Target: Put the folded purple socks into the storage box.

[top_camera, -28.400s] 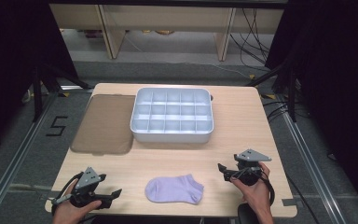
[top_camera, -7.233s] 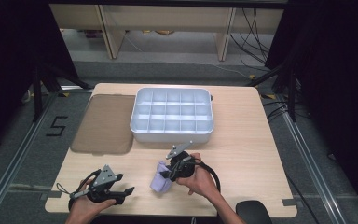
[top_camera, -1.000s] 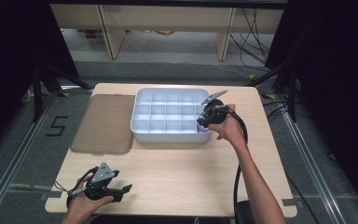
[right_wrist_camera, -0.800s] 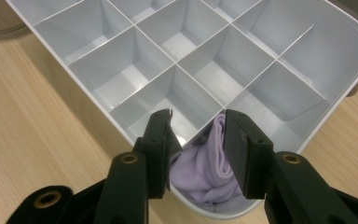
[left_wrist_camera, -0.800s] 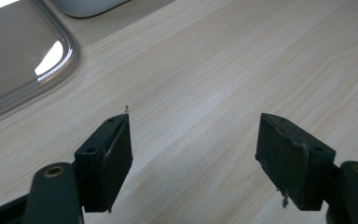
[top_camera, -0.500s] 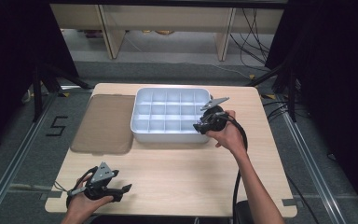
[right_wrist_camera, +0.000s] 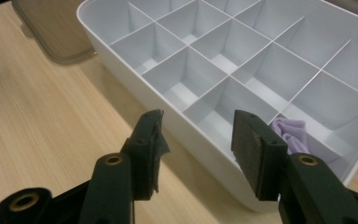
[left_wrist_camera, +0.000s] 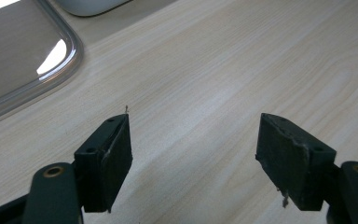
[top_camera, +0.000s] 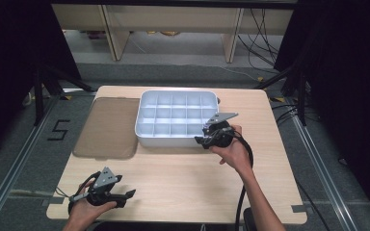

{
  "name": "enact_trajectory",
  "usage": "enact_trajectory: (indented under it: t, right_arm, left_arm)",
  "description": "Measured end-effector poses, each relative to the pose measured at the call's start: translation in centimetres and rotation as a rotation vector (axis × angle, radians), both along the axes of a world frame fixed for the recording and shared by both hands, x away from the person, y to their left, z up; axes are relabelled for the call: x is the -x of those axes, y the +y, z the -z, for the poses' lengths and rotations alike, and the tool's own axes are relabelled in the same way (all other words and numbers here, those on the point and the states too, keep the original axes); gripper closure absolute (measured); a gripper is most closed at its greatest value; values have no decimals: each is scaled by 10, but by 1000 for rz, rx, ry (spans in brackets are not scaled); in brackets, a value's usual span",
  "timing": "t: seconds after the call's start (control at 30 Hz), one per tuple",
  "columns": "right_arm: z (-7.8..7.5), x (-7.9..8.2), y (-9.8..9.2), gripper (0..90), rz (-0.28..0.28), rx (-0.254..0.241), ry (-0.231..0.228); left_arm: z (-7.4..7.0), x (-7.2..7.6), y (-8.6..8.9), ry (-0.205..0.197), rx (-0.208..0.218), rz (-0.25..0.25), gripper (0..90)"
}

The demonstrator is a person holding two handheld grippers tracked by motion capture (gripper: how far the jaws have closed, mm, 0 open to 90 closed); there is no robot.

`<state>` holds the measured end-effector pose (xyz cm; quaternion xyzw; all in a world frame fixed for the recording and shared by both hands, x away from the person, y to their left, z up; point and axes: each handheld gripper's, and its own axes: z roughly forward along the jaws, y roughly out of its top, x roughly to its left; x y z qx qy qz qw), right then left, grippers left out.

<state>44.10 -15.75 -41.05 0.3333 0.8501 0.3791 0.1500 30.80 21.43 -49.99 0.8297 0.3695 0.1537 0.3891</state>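
Note:
A white divided tray point(top_camera: 168, 141) stands at the table's middle back. A crumpled lavender sock point(right_wrist_camera: 291, 135) lies in its near right corner compartment. My right gripper point(top_camera: 201, 141) hovers at the tray's front right corner, pointing left along the front wall. In the right gripper view it point(right_wrist_camera: 198, 140) is open; its jaws have just been opening and nothing is between them. My left gripper point(top_camera: 127, 195) rests at the table's front left. It point(left_wrist_camera: 193, 154) stands open over bare wood, with nothing between its pads.
A brown translucent lid point(top_camera: 107, 126) lies flat to the left of the tray; its rounded corner point(left_wrist_camera: 14, 56) reaches into the left gripper view. The tray's other compartments point(right_wrist_camera: 186, 74) hold nothing. Bare wooden tabletop point(top_camera: 183, 178) stretches between the two hands.
My right gripper has drawn back from over the tray's right side to its front right corner, and its jaws stand wider. The left hand has stayed put.

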Motion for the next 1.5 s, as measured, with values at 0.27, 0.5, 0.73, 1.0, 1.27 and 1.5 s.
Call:
enact_trajectory:
  t: [0.27,0.5,0.73,1.0,1.27,1.5]
  right_arm:
    - [4,15,-2,534,-20,-22,9]
    - [7,21,3,479,-21,-33,17]
    - [10,25,7,407,-39,-47,18]
    - [12,34,10,352,-33,-50,26]
    - [18,44,15,332,-64,-47,14]
    - [23,51,18,318,-70,-32,26]
  left_arm:
    - [-1,2,-3,0,4,0,261]
    - [-1,1,-2,-2,10,1,255]
    - [-2,1,-1,-13,-9,2,232]
    - [-2,2,-3,-7,-12,16,219]
    - [-2,2,-3,-7,-14,15,219]
    - [-1,3,-4,-7,1,4,219]
